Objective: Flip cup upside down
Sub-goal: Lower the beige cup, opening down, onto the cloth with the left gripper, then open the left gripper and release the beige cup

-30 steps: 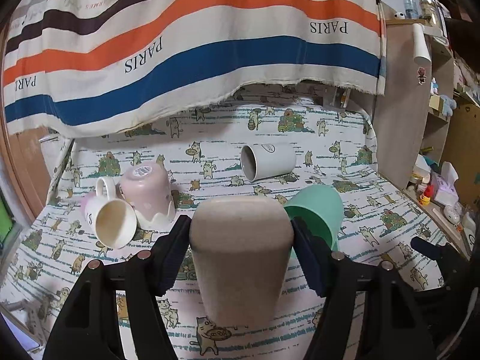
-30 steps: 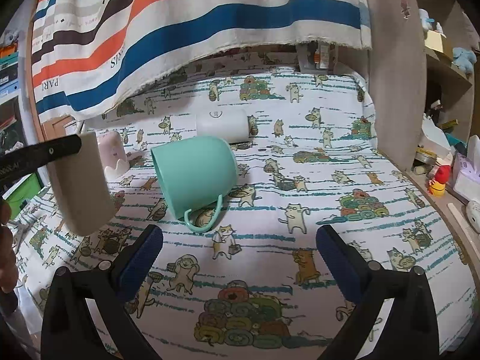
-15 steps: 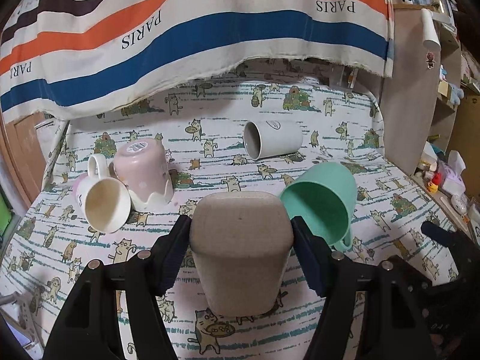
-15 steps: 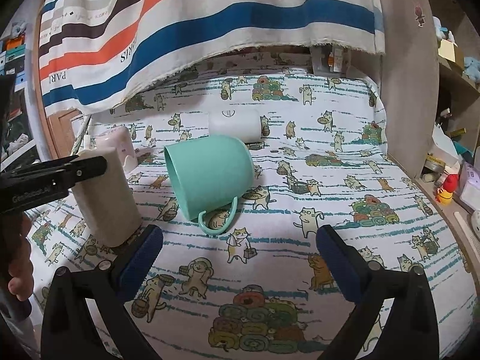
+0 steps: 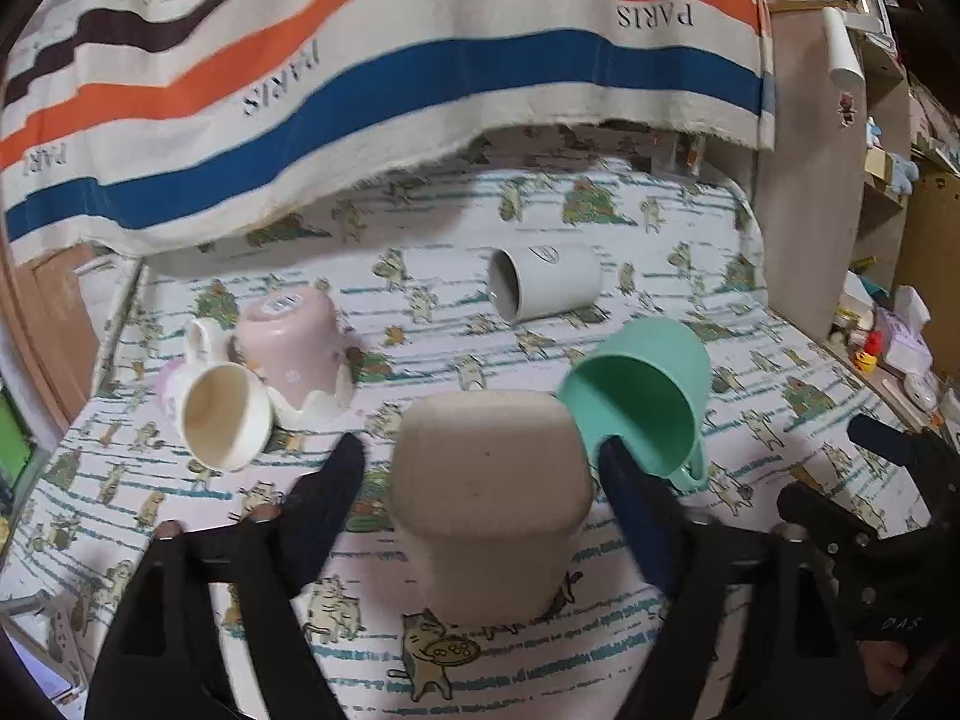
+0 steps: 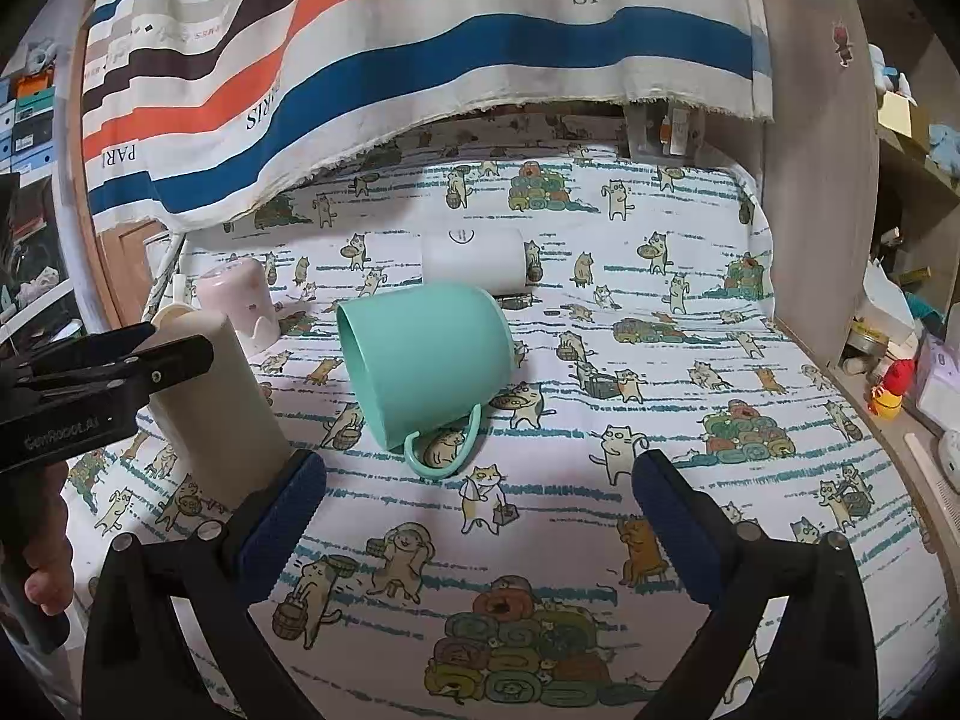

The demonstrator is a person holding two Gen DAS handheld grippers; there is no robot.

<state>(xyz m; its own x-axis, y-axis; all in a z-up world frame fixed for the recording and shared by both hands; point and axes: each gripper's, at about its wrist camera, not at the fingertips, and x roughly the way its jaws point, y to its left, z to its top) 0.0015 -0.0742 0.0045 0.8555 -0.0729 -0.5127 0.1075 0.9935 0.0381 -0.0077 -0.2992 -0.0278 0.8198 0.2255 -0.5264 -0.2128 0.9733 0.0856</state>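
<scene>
Between the fingers of the left hand-held gripper (image 5: 480, 468) stands the beige cup (image 5: 489, 498), base up on the cat-print bedsheet (image 6: 690, 396), jaws spread with a gap at each side. Just ahead to its right lies a mint-green mug (image 5: 642, 393) on its side, empty. Beyond that, a white cup (image 5: 543, 288) lies sideways. The right hand-held gripper (image 6: 477, 516) hangs wide apart, holding nothing.

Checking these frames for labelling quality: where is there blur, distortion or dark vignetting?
Left wrist view: motion blur softens the cloth and the left hand-held gripper; the beige cup reads fairly sharp. Right wrist view: crisp, the green mug sharp. Both: fisheye bending at the edges, black corners.
</scene>
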